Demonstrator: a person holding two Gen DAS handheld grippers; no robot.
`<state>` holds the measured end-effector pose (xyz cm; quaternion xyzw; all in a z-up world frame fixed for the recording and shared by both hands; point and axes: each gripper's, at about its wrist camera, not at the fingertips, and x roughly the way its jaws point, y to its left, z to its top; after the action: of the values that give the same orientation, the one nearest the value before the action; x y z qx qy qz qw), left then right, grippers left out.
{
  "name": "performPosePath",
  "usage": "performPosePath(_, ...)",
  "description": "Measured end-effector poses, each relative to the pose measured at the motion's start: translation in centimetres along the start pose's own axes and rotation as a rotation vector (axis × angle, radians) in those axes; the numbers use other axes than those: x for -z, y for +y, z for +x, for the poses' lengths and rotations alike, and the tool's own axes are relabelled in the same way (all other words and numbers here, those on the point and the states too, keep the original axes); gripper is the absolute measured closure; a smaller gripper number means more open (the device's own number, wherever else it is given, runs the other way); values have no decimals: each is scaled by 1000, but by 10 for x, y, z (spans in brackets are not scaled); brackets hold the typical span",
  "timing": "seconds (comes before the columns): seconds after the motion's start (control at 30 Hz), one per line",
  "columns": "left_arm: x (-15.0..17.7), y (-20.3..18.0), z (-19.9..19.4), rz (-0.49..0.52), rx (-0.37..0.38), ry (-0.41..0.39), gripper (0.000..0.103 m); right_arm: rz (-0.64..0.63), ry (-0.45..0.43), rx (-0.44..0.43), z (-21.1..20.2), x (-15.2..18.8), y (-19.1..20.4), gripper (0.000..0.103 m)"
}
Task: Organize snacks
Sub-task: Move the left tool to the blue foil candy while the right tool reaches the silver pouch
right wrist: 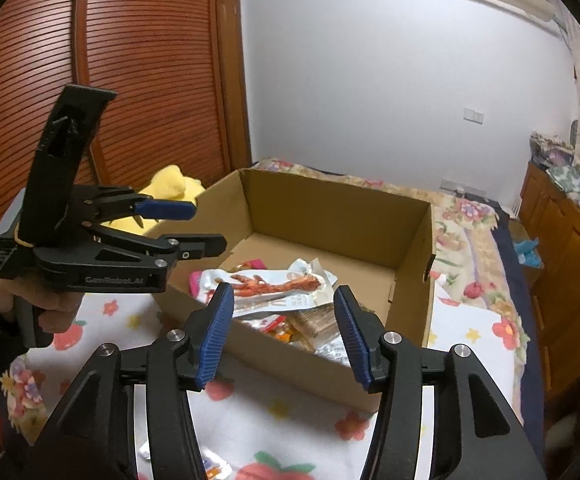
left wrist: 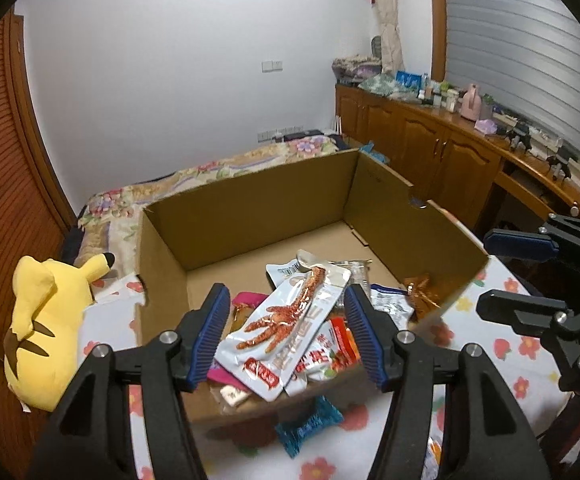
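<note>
The left gripper (left wrist: 286,336) hangs at the bottom centre of its view, jaws spread with nothing pinched, above the near edge of the cardboard box (left wrist: 250,204). Inside the box, at frame centre, lies a heap of snack packets topped by a white chicken-foot packet (left wrist: 286,332). A blue wrapped snack (left wrist: 309,424) lies on the floral sheet (left wrist: 485,316) just below the box. The right gripper (right wrist: 284,332) also stands spread and empty. A yellow plush toy (left wrist: 46,328) sits at left.
</note>
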<state>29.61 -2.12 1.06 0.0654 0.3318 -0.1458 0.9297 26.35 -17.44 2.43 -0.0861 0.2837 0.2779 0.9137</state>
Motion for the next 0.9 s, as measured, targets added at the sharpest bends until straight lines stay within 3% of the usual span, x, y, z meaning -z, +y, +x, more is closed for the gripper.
performPosePath(0.17, 14, -5, -36, 8, 9, -46, 40, -5, -10, -7, -20, 10, 21, 47)
performPosePath(0.27, 27, -6, -52, 8, 20, -71, 31, 2, -2, -11, -25, 23, 33, 45)
performPosePath(0.4, 51, -8, -66, 2, 36, -77, 31, 18, 21, -18, -26, 44, 46, 40)
performPosePath(0.6, 91, -10, -71, -10, 33, -59, 31, 29, 85, -24, -16, 81, 61, 40)
performPosePath(0.9, 154, -3, -45, -78, 22, 31, 31, 4, 194, -53, 8, 125, 74, 40)
